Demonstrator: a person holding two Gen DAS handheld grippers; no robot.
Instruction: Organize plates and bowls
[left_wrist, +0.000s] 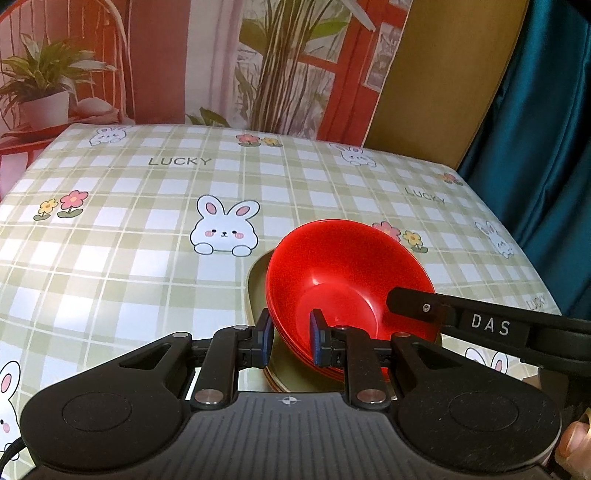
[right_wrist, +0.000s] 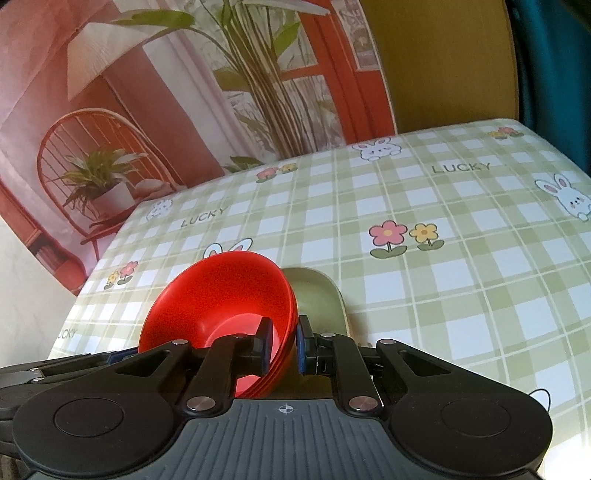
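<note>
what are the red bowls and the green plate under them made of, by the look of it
Red bowls: probably plastic or melamine, glossy; thin, even walls, saturated uniform colour and soft highlights on the inside. Green plate: likely melamine or plastic too, with a duller satin finish and a flat olive colour; glazed ceramic cannot be ruled out. Both grippers clamp the bowls' rims.

We see the surface (left_wrist: 147, 258) covered in a green-and-white plaid cloth printed with rabbits, flowers and "LUCKY". Lying on it at lower centre of the left wrist view: an olive green plate (left_wrist: 258, 284), mostly hidden. A stack of red bowls (left_wrist: 343, 273) sits tilted over the plate. In the right wrist view, the plate (right_wrist: 317, 299) shows right of the bowls (right_wrist: 221, 295).
</note>
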